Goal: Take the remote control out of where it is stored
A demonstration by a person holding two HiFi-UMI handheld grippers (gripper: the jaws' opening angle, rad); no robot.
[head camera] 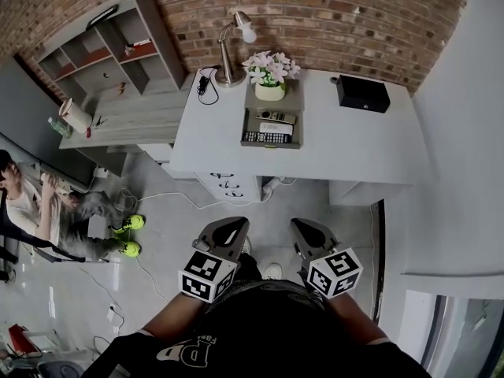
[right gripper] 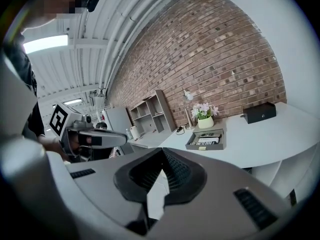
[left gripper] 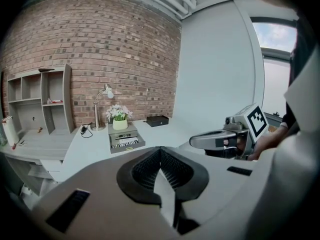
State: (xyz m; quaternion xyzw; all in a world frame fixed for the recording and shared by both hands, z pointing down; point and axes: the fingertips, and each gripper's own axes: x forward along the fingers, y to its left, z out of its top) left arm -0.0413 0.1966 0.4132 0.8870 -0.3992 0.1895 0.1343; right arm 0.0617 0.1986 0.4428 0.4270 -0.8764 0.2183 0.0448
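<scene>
On the white desk (head camera: 346,148) stands a grey open-fronted storage box (head camera: 247,128) with a pot of pink flowers (head camera: 270,75) on top. Inside it lie a dark remote control (head camera: 276,116), a pale one (head camera: 276,127) and a black keypad-like one (head camera: 266,138). The box also shows far off in the left gripper view (left gripper: 126,140) and the right gripper view (right gripper: 206,139). My left gripper (head camera: 228,227) (left gripper: 160,151) and right gripper (head camera: 305,227) (right gripper: 162,151) hang side by side over the floor, well short of the desk. Both are shut and empty.
A desk lamp (head camera: 236,42) and a black cable (head camera: 206,83) sit at the desk's back left, a black box (head camera: 363,93) at its back right. Drawers (head camera: 228,183) hang under the desk front. A grey shelf unit (head camera: 110,46) stands left. A person in green shoes (head camera: 130,236) sits on the floor.
</scene>
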